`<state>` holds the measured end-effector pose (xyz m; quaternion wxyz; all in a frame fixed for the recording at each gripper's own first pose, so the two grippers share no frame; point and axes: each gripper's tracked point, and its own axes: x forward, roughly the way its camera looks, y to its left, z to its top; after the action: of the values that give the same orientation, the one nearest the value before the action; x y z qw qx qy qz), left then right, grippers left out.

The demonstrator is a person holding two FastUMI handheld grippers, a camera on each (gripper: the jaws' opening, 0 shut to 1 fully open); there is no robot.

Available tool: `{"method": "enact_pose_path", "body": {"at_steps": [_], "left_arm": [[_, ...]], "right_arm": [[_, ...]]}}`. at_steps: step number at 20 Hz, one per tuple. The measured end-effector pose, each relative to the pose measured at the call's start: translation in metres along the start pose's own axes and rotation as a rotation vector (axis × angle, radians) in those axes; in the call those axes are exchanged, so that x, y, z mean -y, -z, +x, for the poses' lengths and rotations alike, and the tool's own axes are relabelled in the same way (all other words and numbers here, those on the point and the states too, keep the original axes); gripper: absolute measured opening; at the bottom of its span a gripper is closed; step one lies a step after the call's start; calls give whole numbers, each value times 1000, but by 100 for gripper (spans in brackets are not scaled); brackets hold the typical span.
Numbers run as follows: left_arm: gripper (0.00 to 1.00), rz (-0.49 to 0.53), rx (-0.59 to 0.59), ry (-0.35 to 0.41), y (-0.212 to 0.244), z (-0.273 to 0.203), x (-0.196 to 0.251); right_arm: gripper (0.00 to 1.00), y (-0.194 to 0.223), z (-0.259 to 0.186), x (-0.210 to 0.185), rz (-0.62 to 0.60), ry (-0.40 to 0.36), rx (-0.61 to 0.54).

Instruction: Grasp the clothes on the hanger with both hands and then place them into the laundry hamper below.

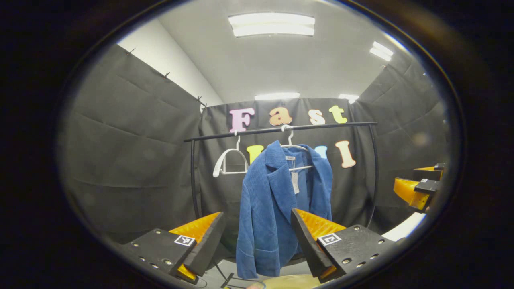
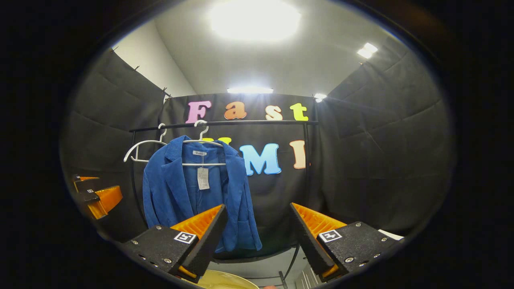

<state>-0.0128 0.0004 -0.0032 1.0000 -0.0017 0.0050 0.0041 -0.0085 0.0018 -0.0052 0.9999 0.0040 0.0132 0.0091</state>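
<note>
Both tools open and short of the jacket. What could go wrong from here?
1. The blue jacket hangs on a hanger hooked over the rail; a downward pull may drag the hanger off too.
2. An empty hanger hangs right beside it and could snag.
3. The hamper rim barely shows below, so the drop could miss.

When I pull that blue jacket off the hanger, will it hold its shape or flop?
The blue jacket drapes in soft folds, so it will probably flop and sag between grips. Its ribbed cloth looks grippy rather than slippery. It may snag on the white hanger through its shoulders.
</note>
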Motion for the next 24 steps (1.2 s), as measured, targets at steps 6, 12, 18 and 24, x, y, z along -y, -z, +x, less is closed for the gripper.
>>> {"method": "enact_pose_path", "body": {"at_steps": [6,12,18,24], "left_arm": [[94,-3,6,-1,-7,-1,1],[95,-11,22,-18,-35,30,12],[94,16,48,-40,-62,75,32],[94,33,29,-59,-63,129,55]], "right_arm": [[95,-10,3,-5,-3,-21,14],[95,-35,38,-14,-13,-82,64],[95,-62,91,-22,12,-165,86],[94,-80,151,-33,27,-217,122]]}}
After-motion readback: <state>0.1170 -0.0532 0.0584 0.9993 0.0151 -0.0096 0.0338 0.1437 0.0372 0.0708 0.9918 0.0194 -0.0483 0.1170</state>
